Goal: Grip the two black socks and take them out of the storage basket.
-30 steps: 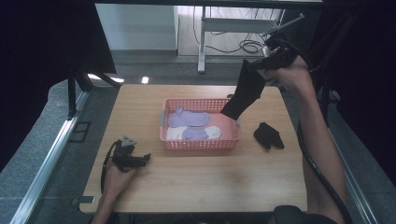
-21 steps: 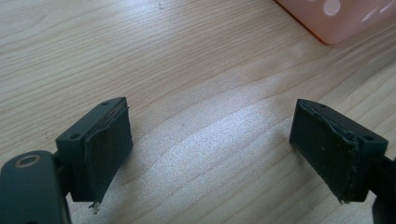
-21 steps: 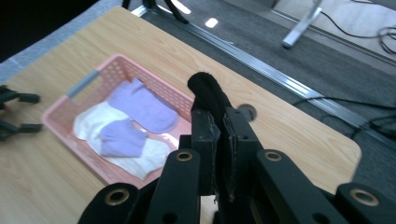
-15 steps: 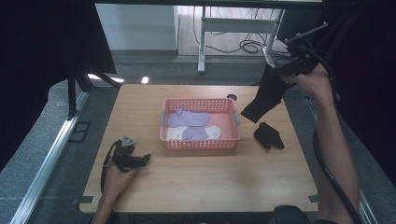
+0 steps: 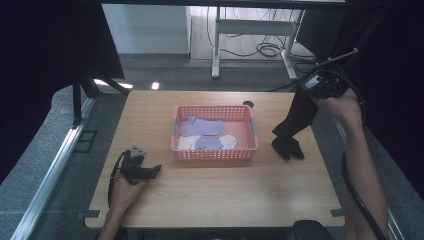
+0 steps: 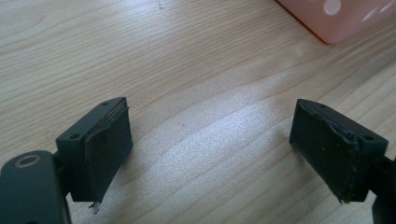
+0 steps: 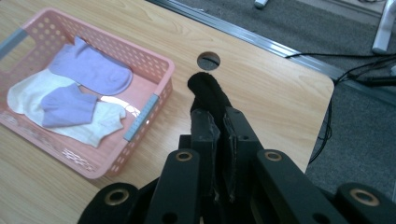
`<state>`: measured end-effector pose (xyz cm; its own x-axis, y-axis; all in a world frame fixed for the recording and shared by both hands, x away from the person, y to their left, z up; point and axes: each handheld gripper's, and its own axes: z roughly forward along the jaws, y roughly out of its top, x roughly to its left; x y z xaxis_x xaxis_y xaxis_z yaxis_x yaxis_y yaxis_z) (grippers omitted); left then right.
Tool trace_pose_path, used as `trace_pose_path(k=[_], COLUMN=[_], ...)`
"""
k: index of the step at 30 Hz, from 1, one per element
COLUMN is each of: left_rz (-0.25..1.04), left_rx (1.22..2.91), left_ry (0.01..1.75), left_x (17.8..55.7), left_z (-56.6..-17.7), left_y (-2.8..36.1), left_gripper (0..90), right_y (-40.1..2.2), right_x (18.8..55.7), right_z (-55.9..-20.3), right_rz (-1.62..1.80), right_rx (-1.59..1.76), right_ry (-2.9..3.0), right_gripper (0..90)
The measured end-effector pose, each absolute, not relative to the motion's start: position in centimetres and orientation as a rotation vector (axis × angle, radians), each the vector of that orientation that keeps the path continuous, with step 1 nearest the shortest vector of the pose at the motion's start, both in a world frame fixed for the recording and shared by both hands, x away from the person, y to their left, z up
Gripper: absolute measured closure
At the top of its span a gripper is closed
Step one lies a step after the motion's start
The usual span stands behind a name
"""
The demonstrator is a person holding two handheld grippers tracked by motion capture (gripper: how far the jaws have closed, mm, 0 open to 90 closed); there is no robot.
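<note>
Pink basket (image 5: 214, 155) taken as landmark, mid-worktop (image 5: 225, 195).

Right gripper (image 5: 314, 90) seen raised off the basket's right end, fingers clamped shut on the top of a black sock (image 5: 299, 117); in the right gripper view the sock (image 7: 208, 95) is pinched between the closed fingers (image 7: 203, 128) and hangs away from the camera. Its toe end hangs down to a second black sock (image 5: 288, 147), which lies bunched on the worktop just beside the basket's right end; contact between the two cannot be told.

Inside the basket: two lilac socks (image 5: 202, 126) and a white sock (image 5: 227, 141).

Left gripper (image 5: 145, 171) rested on the worktop off the basket's near-left corner, fingers (image 6: 105, 142) spread wide with nothing but bare wood between them; basket corner (image 6: 336, 21) glimpsed beyond.

Step judged in hand: the held sock being laid down with its mate, outside the basket.

To do it well:
- Sock to be lowered until the toe lies slack, then the hand drawn along so the length is laid flat, not heaped.
- Grip to be released only once most of the fabric is supported.
- Basket wall to be kept clear of the hanging end.
- Left gripper best left parked.
</note>
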<state>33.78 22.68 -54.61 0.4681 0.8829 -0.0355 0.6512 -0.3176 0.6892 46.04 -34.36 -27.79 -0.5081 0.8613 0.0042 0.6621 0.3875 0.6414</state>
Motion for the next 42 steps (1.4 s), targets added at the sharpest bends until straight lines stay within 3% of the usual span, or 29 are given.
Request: trace_pose_path(k=[21,35,42], left_rz=[0.466,0.465,0.465], left_rx=[2.076,2.082,2.082], left_ry=[1.269,1.268,1.268], left_x=[33.8,33.8,33.8], left_z=[-54.6,-54.6,-54.6], left_y=[22.7,22.7,22.7], left_gripper=[12.8,12.8,12.8], right_y=[-35.1,-33.0,-32.7], right_x=[46.3,46.5,46.5], right_z=[-36.6,-45.1,-49.4], right_rz=[0.822,0.759,0.659], right_rx=[1.406,1.439,1.474], right_ry=[2.394,2.476,2.520], right_gripper=[83.8,82.7,77.1])
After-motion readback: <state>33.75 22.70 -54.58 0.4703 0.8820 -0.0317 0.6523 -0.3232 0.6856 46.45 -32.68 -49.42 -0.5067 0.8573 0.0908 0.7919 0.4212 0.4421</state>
